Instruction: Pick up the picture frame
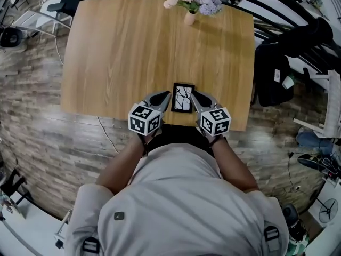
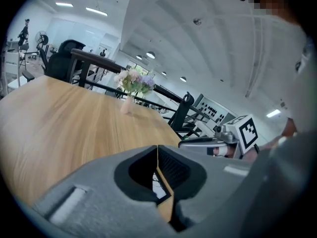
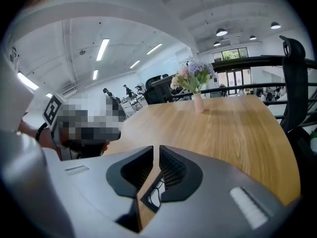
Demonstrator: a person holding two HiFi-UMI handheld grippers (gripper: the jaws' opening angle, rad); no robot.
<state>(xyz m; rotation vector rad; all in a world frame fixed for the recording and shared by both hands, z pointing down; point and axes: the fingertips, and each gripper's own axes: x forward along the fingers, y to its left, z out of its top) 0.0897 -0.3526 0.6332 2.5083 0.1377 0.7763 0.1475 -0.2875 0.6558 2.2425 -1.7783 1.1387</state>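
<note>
**Position.** The picture frame (image 1: 182, 97), black-edged with a pale branching print, sits on the wooden table (image 1: 117, 52) close to its near edge. It appears to lie flat, though that is not certain. It lies directly between the two grippers: just to the right of the left gripper (image 1: 167, 95) and just to the left of the right gripper (image 1: 195, 94). Whether either tip touches it cannot be told. A vase of flowers (image 1: 191, 4) stands well beyond both, at the far edge.

**Gripper state.** The left gripper's jaws are pressed together with nothing in them. The right gripper's jaws stand a narrow slit apart, also with nothing in them. The frame shows only below and behind the tips.

**Findings.** The frame is not yet taken.

**Hazards.**
- With one pair closed and the other barely parted, neither opening looks wide enough to take the frame's border, and a tip pressed in as it stands would likely shove the frame instead.
- The frame is near the table's edge, so a shove toward the person could tip it off.
- If the frame is flat, a jaw must get under its rim. A scraping approach could skid it across the smooth wood.
- Squeezing it from both sides unevenly may twist it or pop it free.
</note>
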